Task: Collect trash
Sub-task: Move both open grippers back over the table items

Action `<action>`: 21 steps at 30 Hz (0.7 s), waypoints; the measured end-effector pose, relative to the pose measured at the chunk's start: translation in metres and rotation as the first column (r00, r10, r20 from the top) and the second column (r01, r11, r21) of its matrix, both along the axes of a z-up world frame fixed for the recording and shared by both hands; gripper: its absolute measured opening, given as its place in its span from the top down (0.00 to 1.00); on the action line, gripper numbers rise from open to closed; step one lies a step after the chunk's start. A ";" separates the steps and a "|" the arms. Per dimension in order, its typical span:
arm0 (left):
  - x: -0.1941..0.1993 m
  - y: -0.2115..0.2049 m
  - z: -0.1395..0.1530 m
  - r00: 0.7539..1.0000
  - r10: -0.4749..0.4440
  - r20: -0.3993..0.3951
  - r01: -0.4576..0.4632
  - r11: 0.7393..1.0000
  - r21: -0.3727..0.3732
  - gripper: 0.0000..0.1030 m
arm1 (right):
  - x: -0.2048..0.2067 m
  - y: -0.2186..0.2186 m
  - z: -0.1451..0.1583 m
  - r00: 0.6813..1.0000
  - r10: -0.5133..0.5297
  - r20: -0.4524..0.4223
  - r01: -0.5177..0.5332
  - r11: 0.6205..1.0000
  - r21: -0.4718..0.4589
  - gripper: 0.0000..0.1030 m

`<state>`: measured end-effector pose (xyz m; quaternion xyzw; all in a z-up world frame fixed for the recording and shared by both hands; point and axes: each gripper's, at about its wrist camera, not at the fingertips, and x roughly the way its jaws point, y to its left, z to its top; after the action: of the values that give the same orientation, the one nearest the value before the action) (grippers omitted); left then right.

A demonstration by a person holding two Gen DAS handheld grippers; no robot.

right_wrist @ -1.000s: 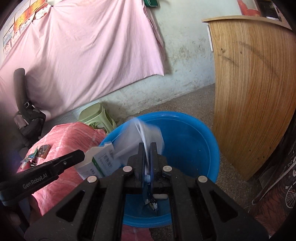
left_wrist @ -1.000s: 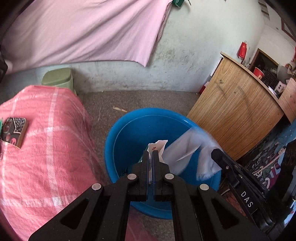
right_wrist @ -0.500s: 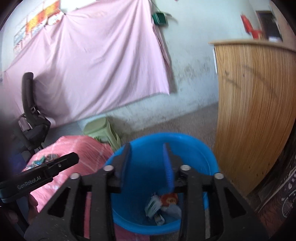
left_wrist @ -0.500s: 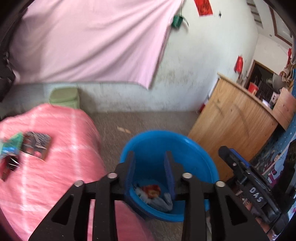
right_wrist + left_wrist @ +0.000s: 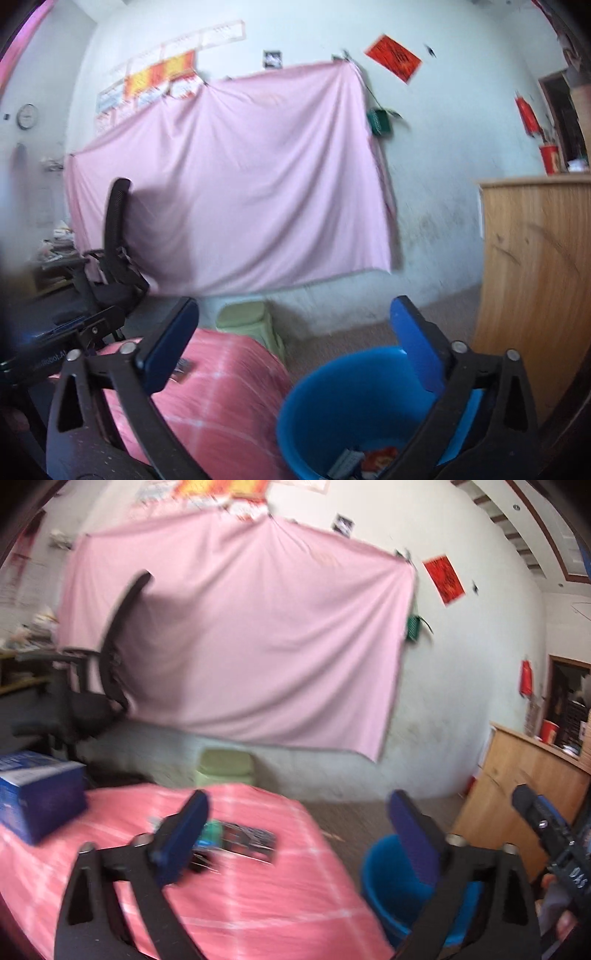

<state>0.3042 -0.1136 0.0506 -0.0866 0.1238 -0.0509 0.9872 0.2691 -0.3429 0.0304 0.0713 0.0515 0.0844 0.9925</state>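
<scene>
Both tools, left (image 5: 297, 830) and right (image 5: 293, 332), have just spread wide, empty. The wrappers (image 5: 236, 838) near the desk's (image 5: 258, 904) far edge look light and crinkly. Pinch one by its edge.

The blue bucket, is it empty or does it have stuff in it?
Not empty. The right wrist view shows wrappers lying at the bottom of the bucket, one red-orange and one pale. It is far from full.

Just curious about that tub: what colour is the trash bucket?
Bright blue bucket, plain, clearest in the right wrist view.
</scene>
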 end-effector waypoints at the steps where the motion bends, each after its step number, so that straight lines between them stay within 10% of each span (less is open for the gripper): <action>1: -0.007 0.009 0.001 1.000 0.024 0.021 -0.023 1.000 -0.003 0.01 | -0.003 0.008 0.003 1.000 0.019 0.022 -0.019 1.000 -0.001 0.00; 21: -0.044 0.118 -0.028 0.978 0.209 0.016 -0.210 0.972 0.105 0.01 | 0.013 0.127 -0.001 0.982 0.185 -0.033 -0.188 0.973 -0.132 0.00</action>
<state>0.2599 0.0044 0.0223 -0.0466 0.1142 0.0600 0.9905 0.2822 -0.2157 0.0290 0.0001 0.0739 0.1729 0.9822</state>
